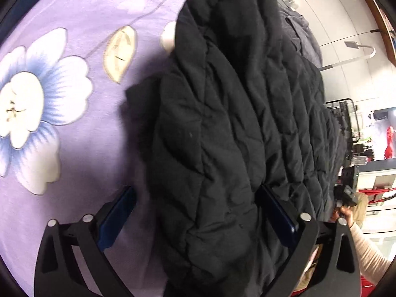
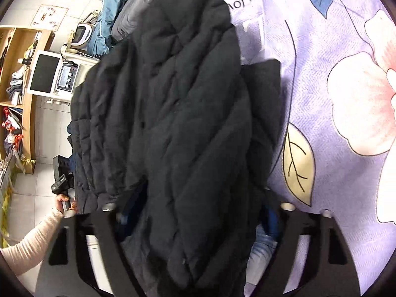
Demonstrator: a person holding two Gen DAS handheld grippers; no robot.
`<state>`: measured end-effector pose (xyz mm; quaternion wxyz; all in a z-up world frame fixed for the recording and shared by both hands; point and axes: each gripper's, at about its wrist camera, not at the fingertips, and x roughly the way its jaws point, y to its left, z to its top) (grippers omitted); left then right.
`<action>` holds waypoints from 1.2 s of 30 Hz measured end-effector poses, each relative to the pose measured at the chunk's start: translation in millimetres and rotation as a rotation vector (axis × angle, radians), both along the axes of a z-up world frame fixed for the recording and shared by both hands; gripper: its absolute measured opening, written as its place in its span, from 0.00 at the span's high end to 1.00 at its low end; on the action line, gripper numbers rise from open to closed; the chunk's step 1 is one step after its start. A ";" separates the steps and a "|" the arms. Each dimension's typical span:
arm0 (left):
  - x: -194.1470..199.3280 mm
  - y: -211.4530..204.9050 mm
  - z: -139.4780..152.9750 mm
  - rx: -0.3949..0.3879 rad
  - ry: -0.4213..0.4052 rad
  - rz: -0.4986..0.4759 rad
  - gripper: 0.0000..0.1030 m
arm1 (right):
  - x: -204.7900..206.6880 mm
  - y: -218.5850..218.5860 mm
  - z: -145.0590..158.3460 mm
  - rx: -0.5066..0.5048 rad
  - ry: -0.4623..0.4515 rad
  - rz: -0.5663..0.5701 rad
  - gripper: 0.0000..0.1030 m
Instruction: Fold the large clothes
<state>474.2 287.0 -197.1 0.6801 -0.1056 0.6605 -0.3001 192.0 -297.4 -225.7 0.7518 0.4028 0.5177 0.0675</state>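
A black quilted jacket [image 1: 222,123] lies bunched lengthwise on a purple flowered bedsheet [image 1: 61,148]. My left gripper [image 1: 198,212] straddles its near end with the jaws wide. The right pad touches the fabric, while the left pad [image 1: 118,215] stands apart from it over the sheet. In the right wrist view the same jacket [image 2: 173,111] fills the space between the fingers of my right gripper [image 2: 198,212]. Both blue pads are buried in the padding, which bulges over them. Each view shows the other hand in a cream sleeve [image 2: 29,237] at the jacket's edge.
More clothes, grey and blue, are heaped at the far end of the bed [image 2: 118,12]. Beyond the bed's edge are tiled floor, a wooden shelf unit [image 2: 22,74] and a white device with a dark screen [image 2: 44,74]. The sheet [image 2: 334,123] lies bare beside the jacket.
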 end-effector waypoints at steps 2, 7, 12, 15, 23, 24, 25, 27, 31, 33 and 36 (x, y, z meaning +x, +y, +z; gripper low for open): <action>-0.8 -5.8 1.8 -0.020 -0.001 0.011 0.34 | -4.7 2.5 5.1 0.009 -0.007 -0.017 0.57; -16.8 -20.3 15.4 0.019 -0.058 0.068 0.62 | -15.8 11.7 19.2 0.020 -0.036 -0.047 0.76; -44.9 -31.7 54.6 -0.005 -0.134 0.059 0.79 | -46.4 10.7 47.5 0.062 -0.113 -0.070 0.80; -69.3 -34.3 80.0 -0.057 -0.146 0.029 0.81 | -77.6 15.1 70.3 0.062 -0.147 -0.047 0.80; -181.3 -48.6 67.6 0.014 -0.101 -0.072 0.68 | -202.0 -0.1 48.4 0.075 -0.047 -0.082 0.80; -182.5 -47.9 58.2 0.030 -0.096 -0.045 0.61 | -211.2 -2.7 42.4 0.084 -0.038 -0.090 0.80; -179.2 -48.0 48.4 0.062 -0.098 -0.019 0.43 | -214.7 -2.6 39.6 0.083 -0.035 -0.091 0.80; -169.2 -53.5 30.4 0.149 -0.090 0.011 0.12 | -216.1 -2.8 34.0 0.086 -0.032 -0.097 0.79; -150.7 -55.8 -0.1 0.125 0.050 0.047 0.04 | -203.8 -0.9 35.3 0.053 -0.015 -0.080 0.79; -147.6 -59.9 -2.0 0.121 0.046 0.036 0.05 | -200.2 -0.1 36.1 0.048 -0.007 -0.072 0.79; -152.1 -71.7 19.2 0.063 -0.012 -0.033 0.53 | -197.7 5.1 42.8 0.018 -0.004 -0.068 0.79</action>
